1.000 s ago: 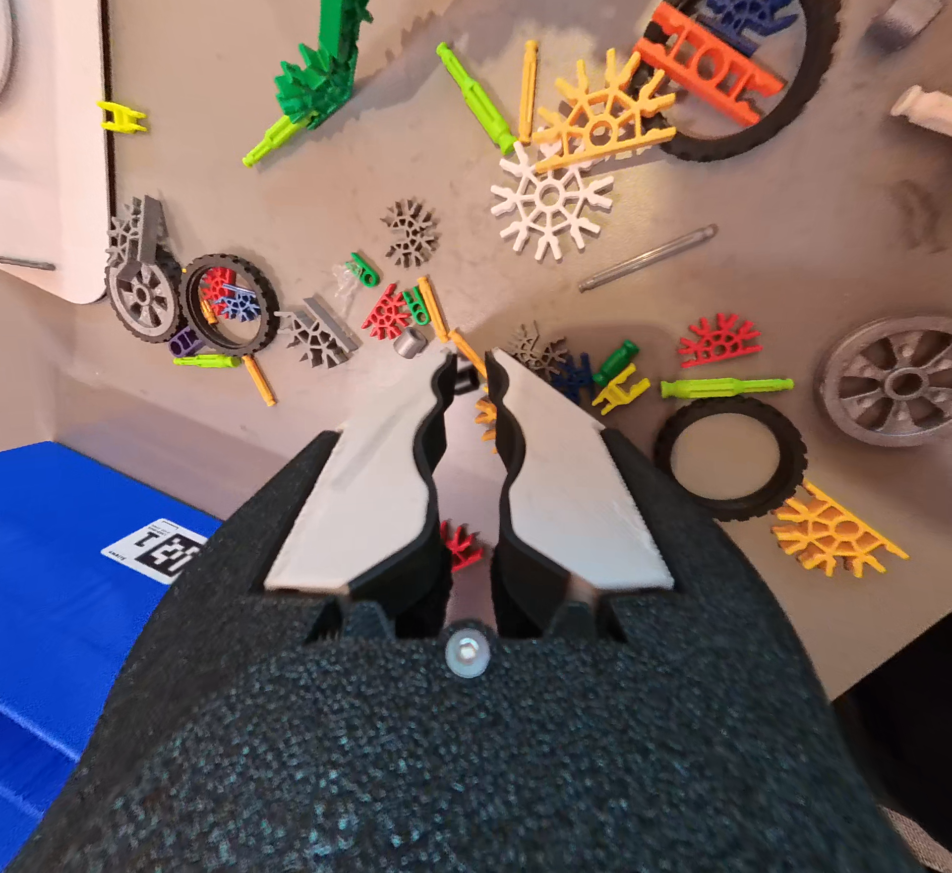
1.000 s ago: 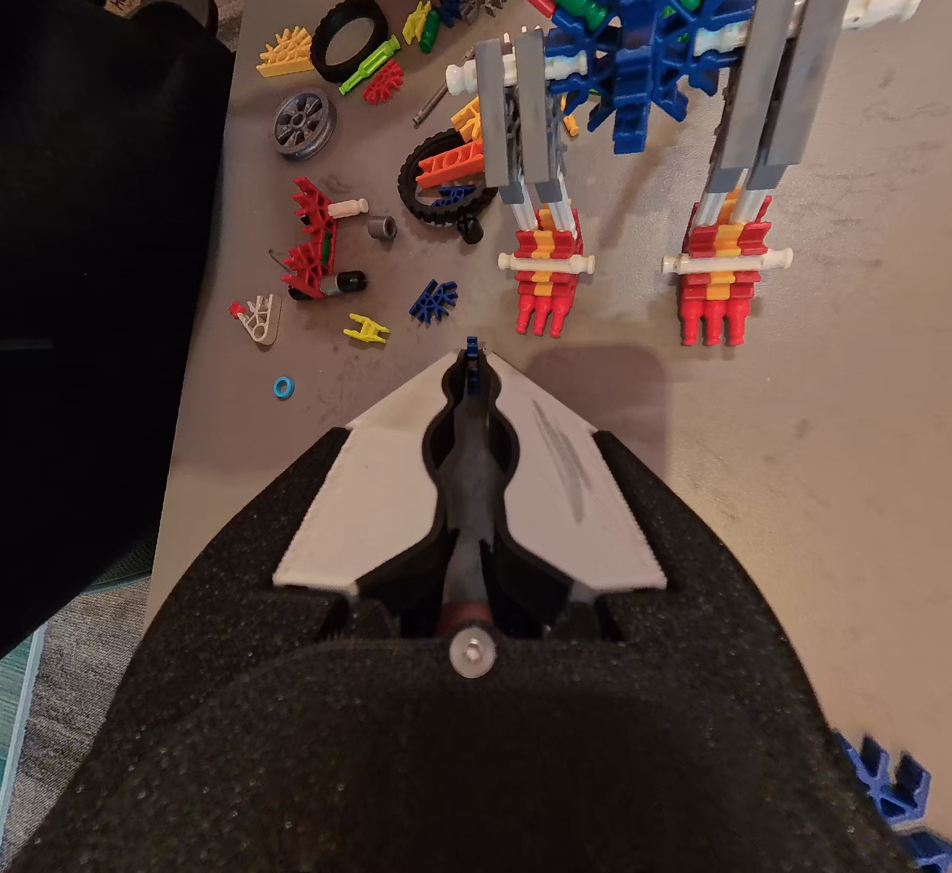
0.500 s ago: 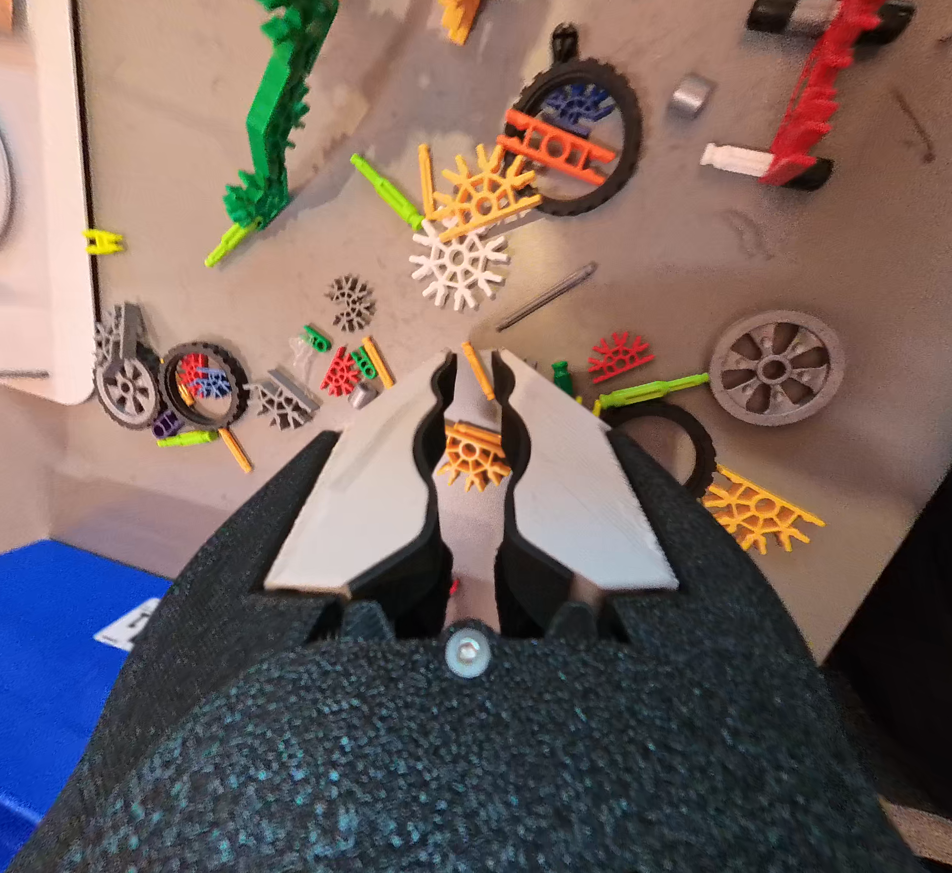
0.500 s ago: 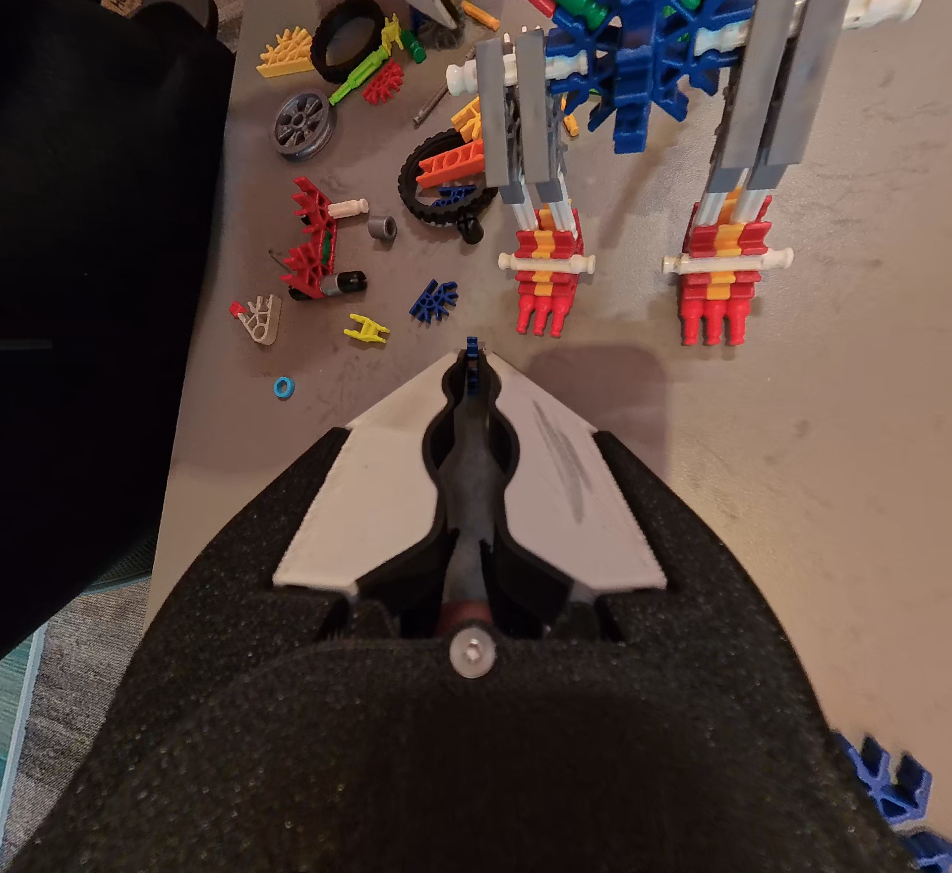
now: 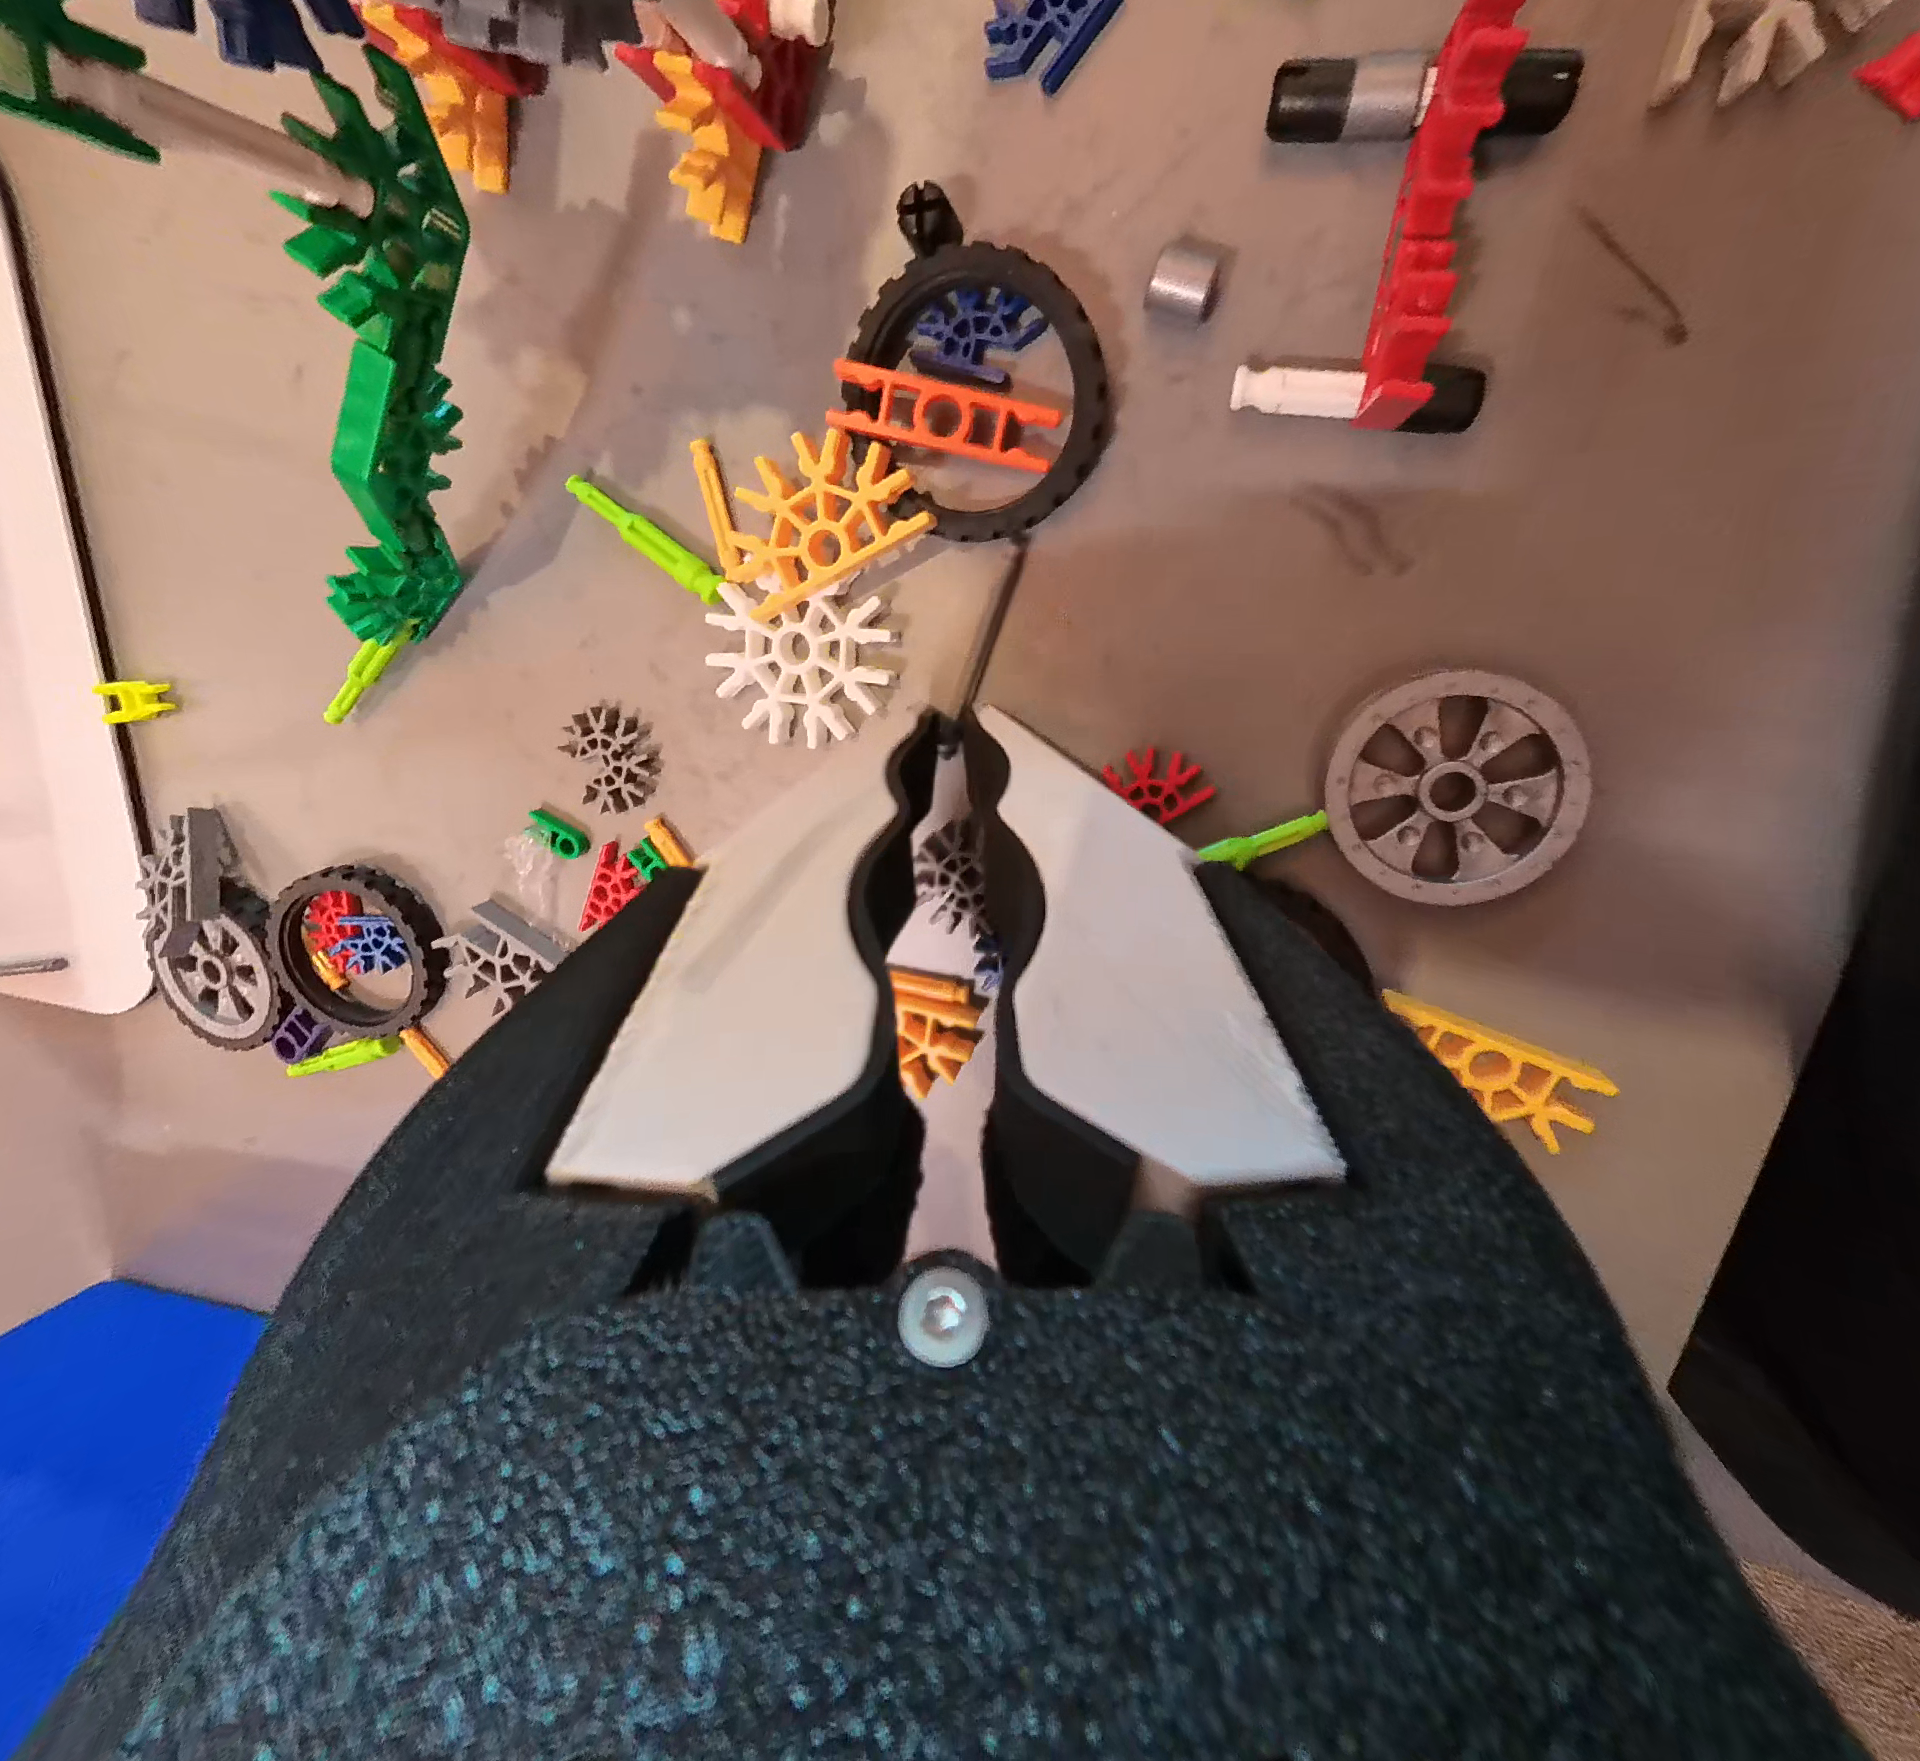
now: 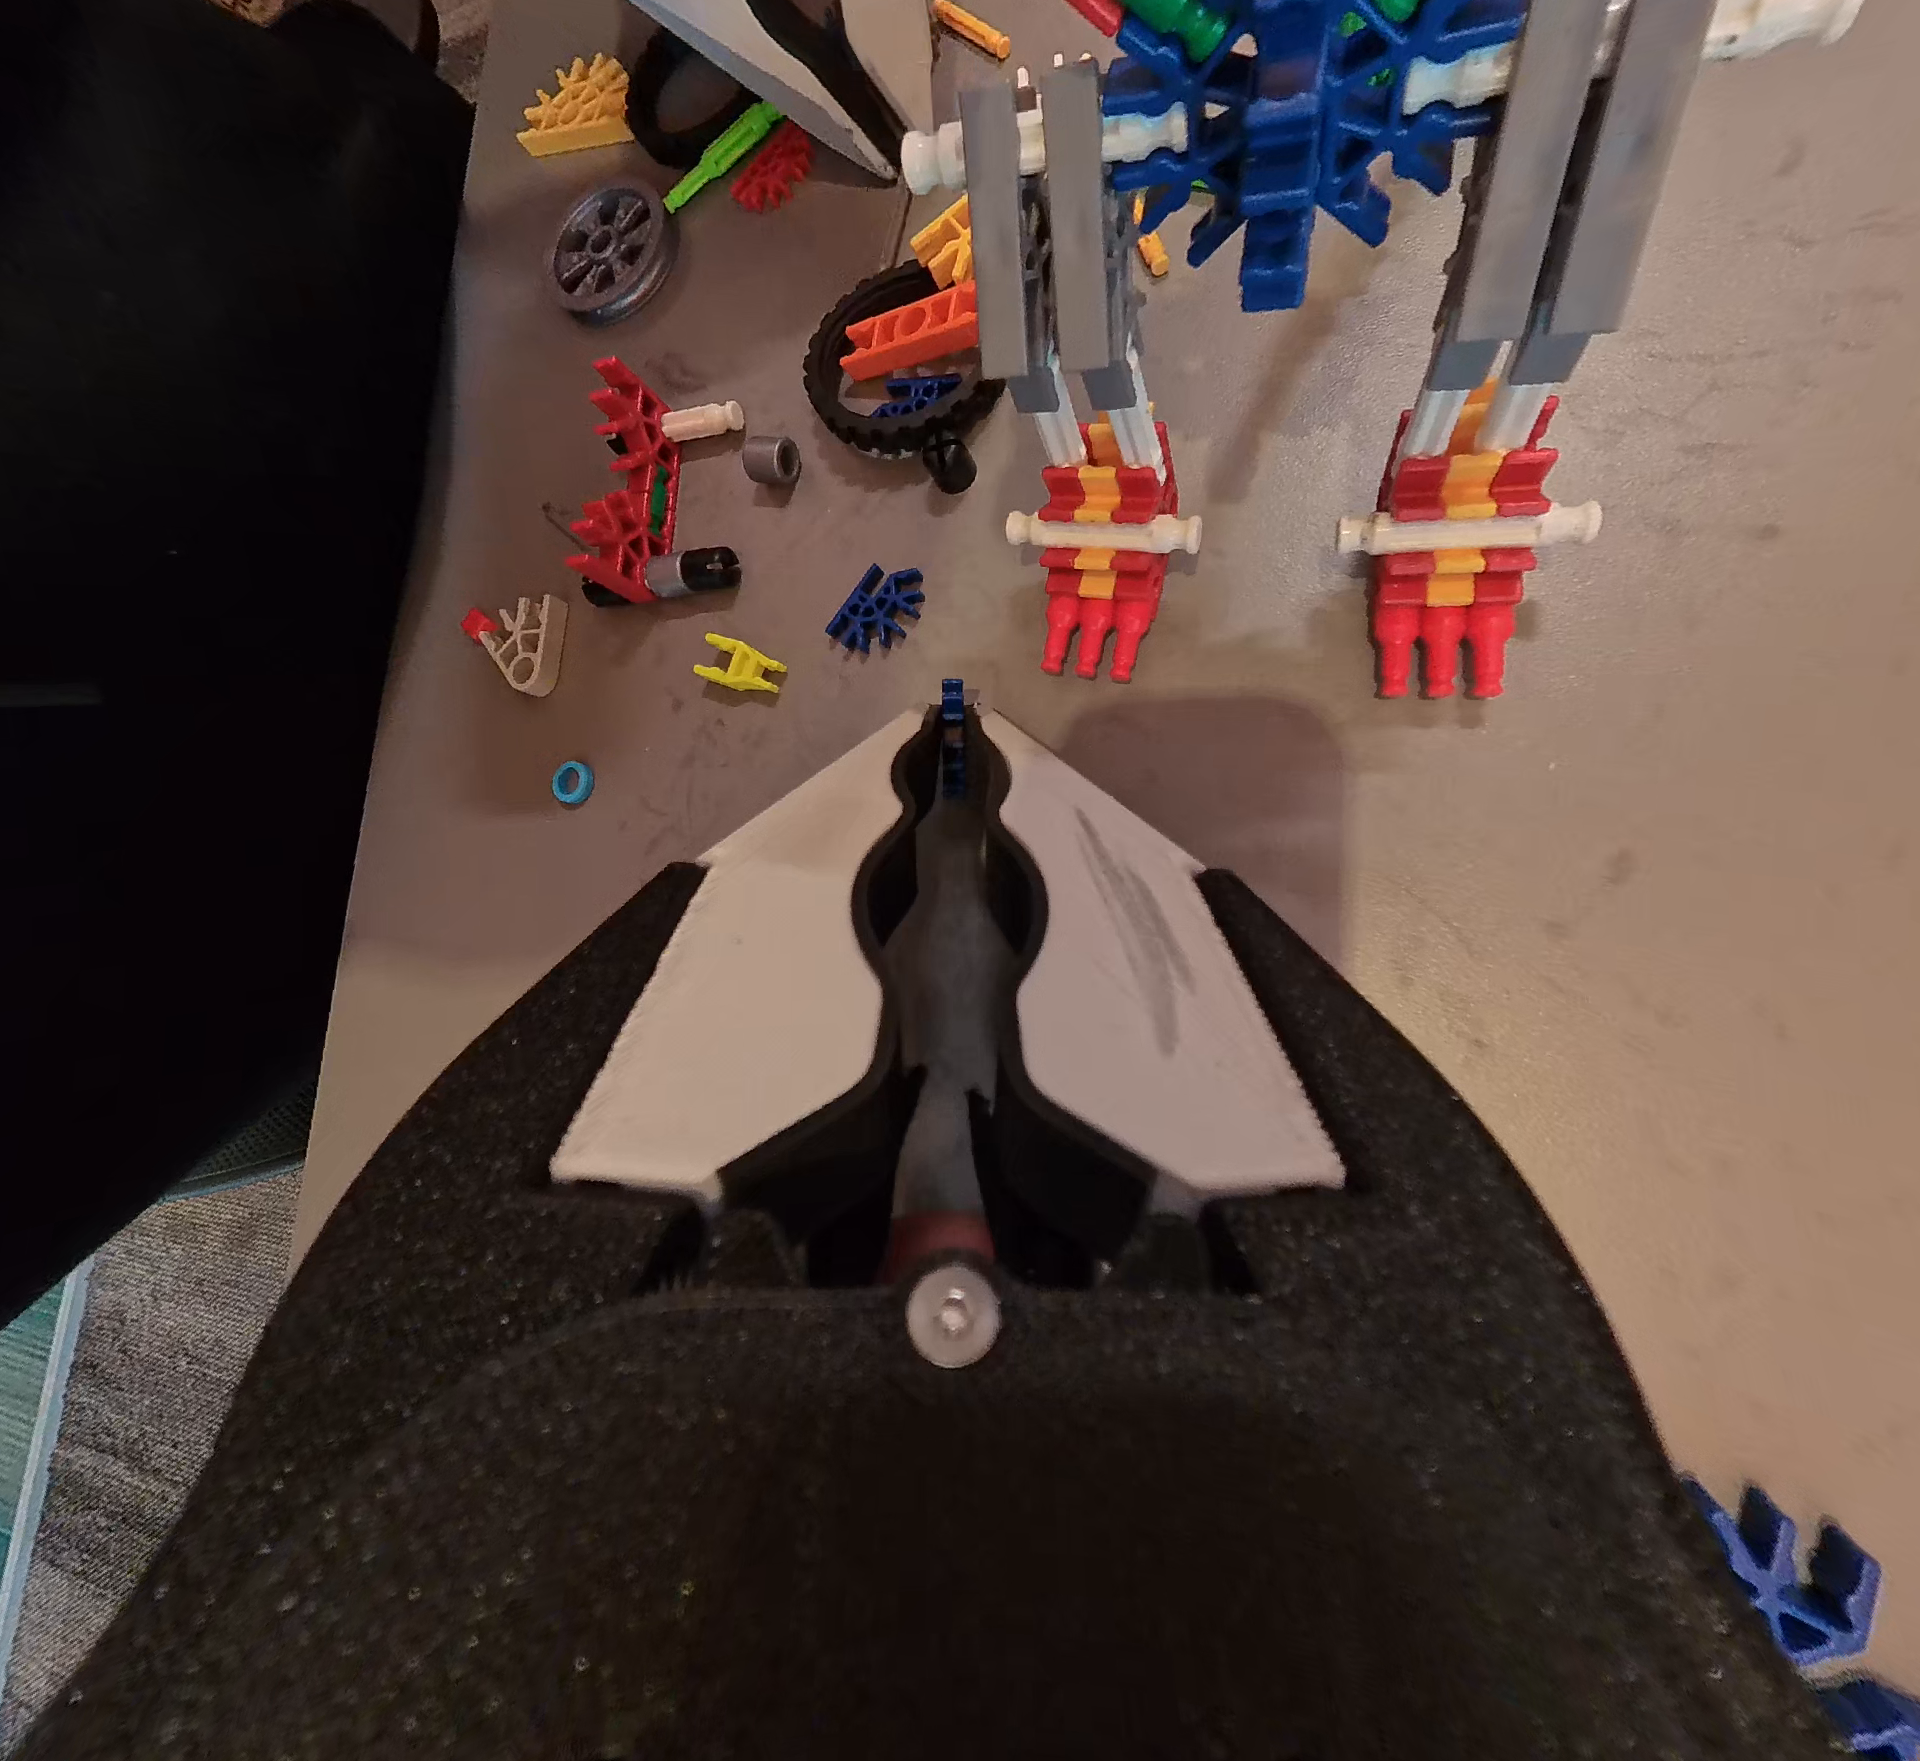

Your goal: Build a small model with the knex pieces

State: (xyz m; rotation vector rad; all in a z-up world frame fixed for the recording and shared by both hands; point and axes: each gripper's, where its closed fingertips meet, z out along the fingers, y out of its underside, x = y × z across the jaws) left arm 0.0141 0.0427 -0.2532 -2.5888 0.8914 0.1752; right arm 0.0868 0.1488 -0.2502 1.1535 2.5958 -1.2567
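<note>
Left tongs (image 5: 951,740) clenched on a thin grey rod (image 5: 992,631) above the table (image 5: 1351,589), right tongs (image 6: 951,714) clenched on a blue connector (image 6: 951,740).

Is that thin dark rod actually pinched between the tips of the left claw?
Touching. The left wrist view shows the left gripper closed on the thin dark rod, whose lower end sits between the tips with no visible gap.

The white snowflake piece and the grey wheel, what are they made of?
The white snowflake piece looks like hard matte plastic: crisp moulded spokes. The grey wheel looks like silvery-grey moulded plastic; its metallic sheen leaves metal possible.
</note>
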